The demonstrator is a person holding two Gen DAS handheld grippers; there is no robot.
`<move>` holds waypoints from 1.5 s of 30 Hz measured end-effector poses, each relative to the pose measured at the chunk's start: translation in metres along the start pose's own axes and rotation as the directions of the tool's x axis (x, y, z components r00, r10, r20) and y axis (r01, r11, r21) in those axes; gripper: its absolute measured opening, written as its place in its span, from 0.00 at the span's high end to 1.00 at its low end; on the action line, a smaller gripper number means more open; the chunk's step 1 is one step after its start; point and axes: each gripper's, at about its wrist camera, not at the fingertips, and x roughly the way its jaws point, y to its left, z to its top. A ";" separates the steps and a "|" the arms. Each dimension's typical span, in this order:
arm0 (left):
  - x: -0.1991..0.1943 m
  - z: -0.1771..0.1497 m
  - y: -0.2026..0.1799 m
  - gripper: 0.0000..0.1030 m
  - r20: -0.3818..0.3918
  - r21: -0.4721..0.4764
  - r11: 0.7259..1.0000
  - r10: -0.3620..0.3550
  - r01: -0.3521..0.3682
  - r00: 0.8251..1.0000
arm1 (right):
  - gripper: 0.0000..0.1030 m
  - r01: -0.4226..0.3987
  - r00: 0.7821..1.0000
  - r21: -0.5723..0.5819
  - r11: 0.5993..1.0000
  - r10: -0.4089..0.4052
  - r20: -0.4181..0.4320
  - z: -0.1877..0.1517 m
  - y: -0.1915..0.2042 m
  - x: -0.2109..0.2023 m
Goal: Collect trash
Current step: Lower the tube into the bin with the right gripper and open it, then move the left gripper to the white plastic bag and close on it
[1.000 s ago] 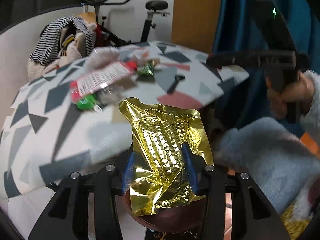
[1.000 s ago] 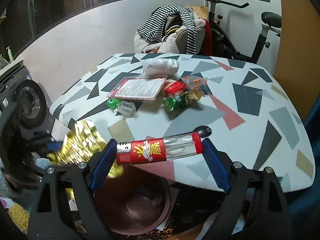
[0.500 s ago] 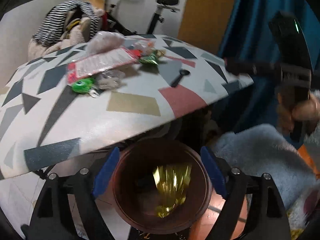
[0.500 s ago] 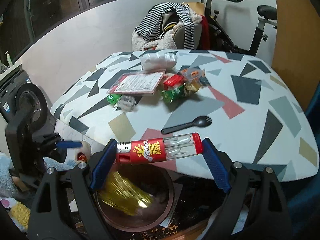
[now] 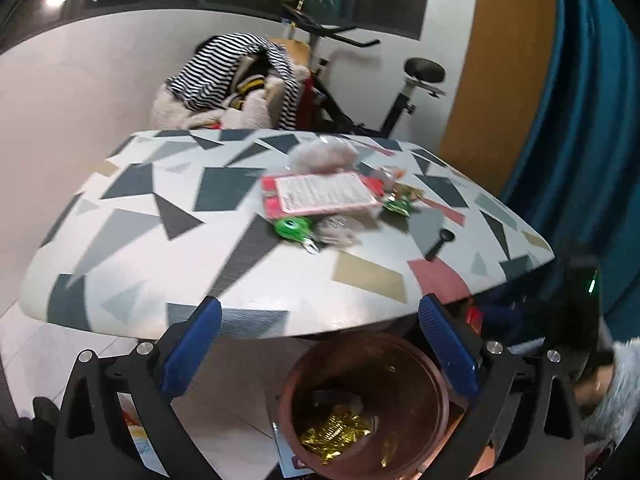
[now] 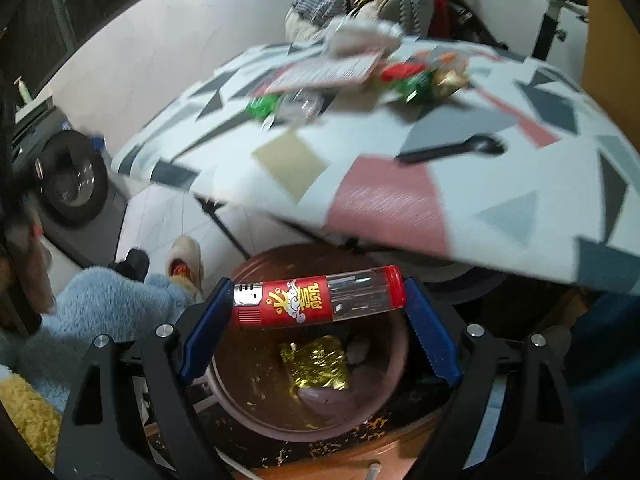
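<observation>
One brown round bin (image 6: 256, 420) holds one crumpled gold foil wrapper (image 6: 314, 366). One red-labelled clear plastic tube (image 6: 318, 302) hangs above it. The patterned worktop (image 5: 132, 248) carries one black plastic spoon (image 6: 452, 150), one pink-edged flat printed packet (image 5: 320, 194), one green round toy (image 5: 292, 228) and one white crumpled bag (image 5: 324, 156).

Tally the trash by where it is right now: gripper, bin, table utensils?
Held in right gripper: 1, red-labelled tube
In brown bin: 1, gold foil wrapper
Utensils on table: 1, black plastic spoon
Total: 3; the blurred wrapper pile is uncounted.
</observation>
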 end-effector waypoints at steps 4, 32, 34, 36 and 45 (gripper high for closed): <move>-0.006 0.002 0.009 0.06 0.011 -0.019 0.999 0.030 -0.030 0.999 | 0.18 -0.023 0.997 -0.031 0.999 0.020 -0.076 -0.011 0.018 0.031; 0.000 0.005 0.025 0.06 0.013 -0.022 0.996 0.088 -0.088 0.996 | 0.06 0.077 0.997 -0.067 0.995 -0.079 -0.025 0.025 0.004 0.006; -0.001 0.011 0.024 0.06 0.022 -0.013 0.996 0.093 -0.093 0.995 | 0.06 0.095 0.995 -0.072 0.993 -0.095 0.001 0.036 -0.002 -0.003; -0.002 0.016 0.023 0.06 0.031 -0.007 0.995 0.095 -0.095 0.995 | 0.06 0.117 0.993 -0.078 0.990 -0.116 0.028 0.048 -0.009 -0.014; -0.005 0.041 0.024 0.06 0.070 0.023 0.994 0.104 -0.106 0.992 | 0.06 0.189 0.979 -0.054 0.981 -0.184 0.084 0.081 -0.035 -0.036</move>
